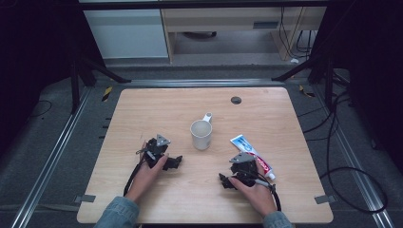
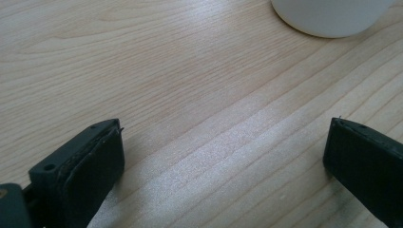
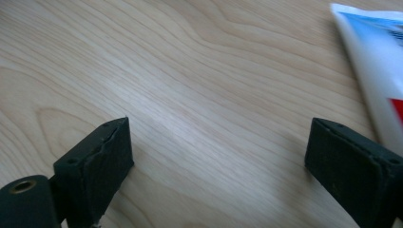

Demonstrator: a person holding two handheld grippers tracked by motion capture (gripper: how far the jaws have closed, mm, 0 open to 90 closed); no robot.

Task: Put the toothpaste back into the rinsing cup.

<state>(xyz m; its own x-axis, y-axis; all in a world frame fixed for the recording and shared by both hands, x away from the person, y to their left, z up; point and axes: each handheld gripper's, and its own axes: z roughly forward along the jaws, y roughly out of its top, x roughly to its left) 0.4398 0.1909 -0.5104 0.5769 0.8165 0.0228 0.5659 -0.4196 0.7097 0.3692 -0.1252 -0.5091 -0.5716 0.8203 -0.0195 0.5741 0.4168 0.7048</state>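
Resting on pale wood table point(image 1: 142, 109): left gripper point(image 1: 177, 161) and right gripper point(image 1: 223, 180), jaws of both wide apart, nothing between. White mug point(image 1: 201, 134) upright mid-table; toothpaste tube point(image 1: 252, 154) flat just beside right gripper. Grey carpet point(image 1: 57, 142), metal rails, cables around.

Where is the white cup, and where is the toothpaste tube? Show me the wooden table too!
white cup point(image 1: 201, 137), high view, on its side wall below the rim.
toothpaste tube point(image 1: 245, 144), high view, on its blue and white flat end.
wooden table point(image 1: 157, 107), high view, on a bare part of the top.
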